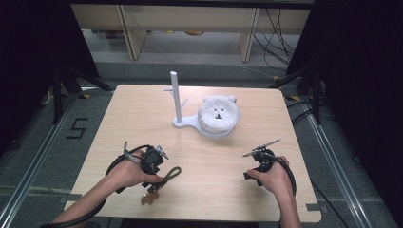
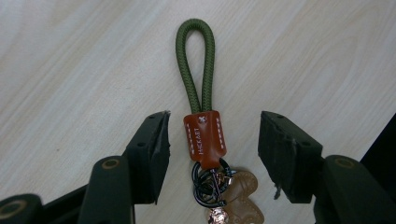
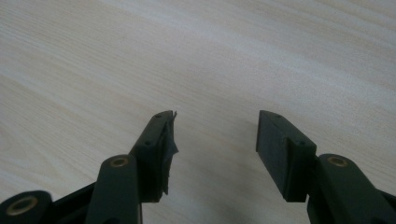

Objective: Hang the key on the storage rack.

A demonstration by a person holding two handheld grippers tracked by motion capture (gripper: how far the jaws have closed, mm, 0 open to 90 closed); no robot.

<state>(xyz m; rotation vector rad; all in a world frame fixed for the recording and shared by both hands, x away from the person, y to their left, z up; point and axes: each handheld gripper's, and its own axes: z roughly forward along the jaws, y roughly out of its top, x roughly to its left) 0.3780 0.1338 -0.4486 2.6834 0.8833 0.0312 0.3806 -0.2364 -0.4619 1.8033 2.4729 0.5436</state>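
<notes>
Left claw point(image 2: 212, 140) spread around an olive cord keyring with brown leather tab point(image 2: 201, 135), pads apart from it; right claw point(image 3: 215, 140) spread above the pale wooden table point(image 3: 233, 56).

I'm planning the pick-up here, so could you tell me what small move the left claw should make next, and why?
Probably close the left claw on the brown leather tab of the keychain. The tab lies on the table between the jaws, with a gap on each side, so nothing is gripped yet. The green cord loop points away beyond the tips, leaving it free for later hanging.
</notes>
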